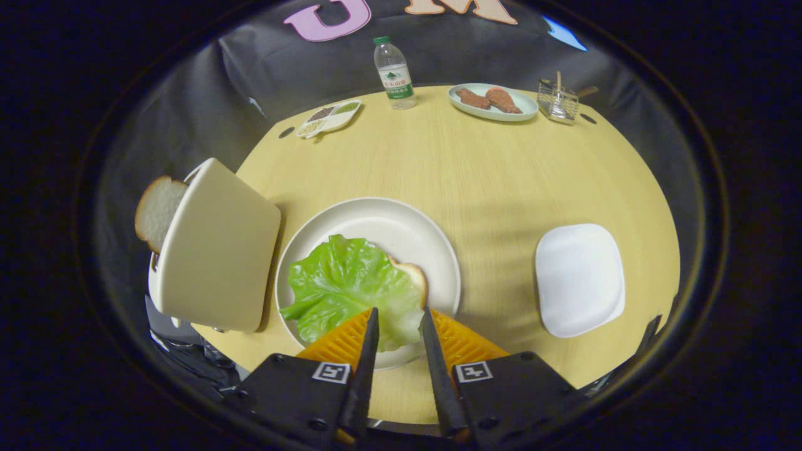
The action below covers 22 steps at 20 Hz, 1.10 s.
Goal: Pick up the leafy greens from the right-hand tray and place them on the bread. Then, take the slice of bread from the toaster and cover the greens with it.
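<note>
A green lettuce leaf [341,282] lies on a slice of bread [415,275], whose crust shows at the leaf's right side. Both rest on a round cream plate [388,216]. My gripper [400,311] hovers over the plate's near rim, open by a narrow gap, and the leaf's near edge sits between the fingertips. To the left of the plate stands a cream toaster [216,250] with a second bread slice [156,210] sticking out of its top. To the right of the plate lies a white square tray [579,279] with nothing on it.
At the far side of the wooden table [501,181] stand a water bottle [395,72], a pale plate with two brown pieces of food [493,101], a divided dish of seasonings [329,118] and a small wire basket [557,100].
</note>
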Tool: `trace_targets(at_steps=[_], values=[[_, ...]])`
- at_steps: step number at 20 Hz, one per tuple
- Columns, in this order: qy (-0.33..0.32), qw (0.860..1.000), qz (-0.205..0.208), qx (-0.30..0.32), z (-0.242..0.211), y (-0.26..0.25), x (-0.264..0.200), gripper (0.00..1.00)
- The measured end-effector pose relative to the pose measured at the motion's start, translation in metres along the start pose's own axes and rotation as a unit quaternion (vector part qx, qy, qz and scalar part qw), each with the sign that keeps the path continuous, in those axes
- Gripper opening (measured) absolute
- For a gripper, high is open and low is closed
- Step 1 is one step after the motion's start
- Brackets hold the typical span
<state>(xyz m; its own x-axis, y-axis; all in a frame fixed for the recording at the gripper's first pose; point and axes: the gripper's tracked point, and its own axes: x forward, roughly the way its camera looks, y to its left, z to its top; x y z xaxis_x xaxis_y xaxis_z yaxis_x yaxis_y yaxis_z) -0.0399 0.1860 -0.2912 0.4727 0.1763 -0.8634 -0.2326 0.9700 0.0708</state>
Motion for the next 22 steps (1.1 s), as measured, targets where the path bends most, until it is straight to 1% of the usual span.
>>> trace_targets(at_steps=[1,4,6,8,10,13,14,16,22], values=[[-0.009,1.000,-0.010,-0.009,0.004,-0.004,-0.005,0.51],[-0.050,0.996,-0.055,-0.058,0.023,-0.016,-0.025,0.72],[-0.065,0.993,-0.055,-0.077,0.032,-0.008,-0.036,0.86],[-0.074,0.994,-0.033,-0.077,0.040,0.013,-0.046,1.00],[-0.081,0.994,-0.005,-0.069,0.048,0.037,-0.055,1.00],[-0.088,0.993,0.056,-0.047,0.061,0.083,-0.072,1.00],[-0.091,0.992,0.070,-0.045,0.067,0.095,-0.077,1.00],[-0.098,0.990,0.087,-0.058,0.075,0.118,-0.085,1.00],[-0.116,0.972,0.172,-0.109,0.092,0.217,-0.102,1.00]])
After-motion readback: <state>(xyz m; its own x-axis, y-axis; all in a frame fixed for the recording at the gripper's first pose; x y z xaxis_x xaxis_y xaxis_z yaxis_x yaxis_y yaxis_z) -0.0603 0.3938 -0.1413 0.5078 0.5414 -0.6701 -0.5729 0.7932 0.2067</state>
